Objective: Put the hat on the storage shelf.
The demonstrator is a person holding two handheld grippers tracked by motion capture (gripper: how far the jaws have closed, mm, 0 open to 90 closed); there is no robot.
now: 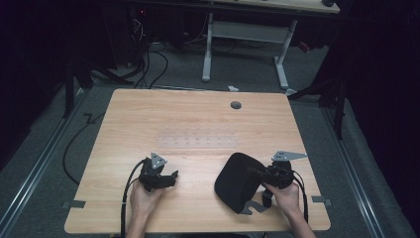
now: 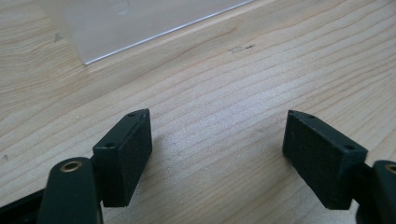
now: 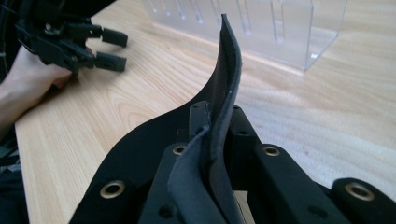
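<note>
A black, thin, flexible pad (image 1: 234, 182) with a rounded outline is lifted off the wooden table (image 1: 198, 114) at the front right. My right gripper (image 1: 255, 173) is shut on the pad's edge. In the right gripper view the pad (image 3: 229, 60) curves up between the closed jaws of the right gripper (image 3: 217, 119). My left gripper (image 1: 173, 178) rests low over the table at the front left, open, with nothing between its fingers. Bare wood lies under the left gripper (image 2: 217, 140). The right gripper view also has the left gripper (image 3: 112, 49), far off and open.
A clear acrylic slotted rack (image 1: 198, 139) stands in the middle of the table, beyond both grippers (image 3: 261, 23) (image 2: 130, 18). A round cable hole (image 1: 236, 105) sits near the far edge. Another desk frame (image 1: 245, 34) and floor cables (image 1: 148, 64) lie behind.
</note>
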